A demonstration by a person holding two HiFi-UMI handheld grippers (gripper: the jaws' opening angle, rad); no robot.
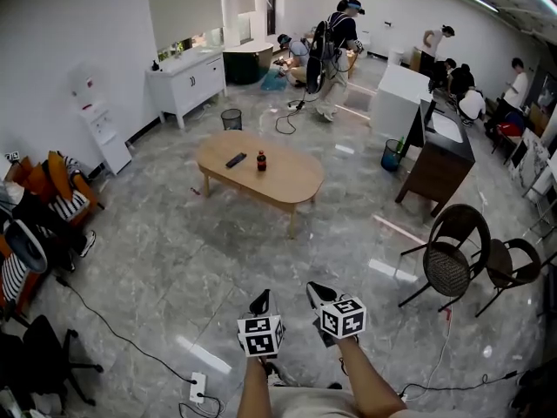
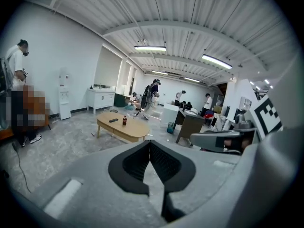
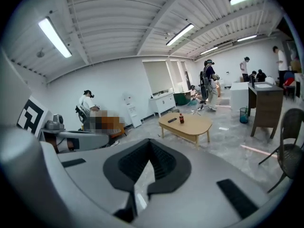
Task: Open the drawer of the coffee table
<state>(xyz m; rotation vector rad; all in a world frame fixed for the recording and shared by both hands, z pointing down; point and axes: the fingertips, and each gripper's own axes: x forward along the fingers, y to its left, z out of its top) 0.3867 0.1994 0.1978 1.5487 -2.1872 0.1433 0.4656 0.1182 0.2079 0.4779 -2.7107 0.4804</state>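
The coffee table [image 1: 283, 185] stands mid-frame in the head view, well apart from the person, with bare grey floor [image 1: 174, 268] between them. On its worktop lie a dark remote [image 1: 236, 159] and, just beside it, an upright bottle [image 1: 261, 161]. No drawer front shows in any view, so I cannot tell which side carries the drawer.

The left gripper [image 1: 259, 301] and the right gripper [image 1: 319, 293] sit side by side at the bottom centre of that frame, near each other and aimed toward the table. Both are clenched on nothing. In each gripper view the dark fingers [image 2: 135, 164] [image 3: 135, 164] meet at a point, with only floor and the distant table beyond.

They are probably carried closed and tucked in because nothing is within reach yet, so the task looks to be at its approach stage. The next move calls for getting to the table and finding the drawer's face. A hard pull could jolt the table and topple the bottle.
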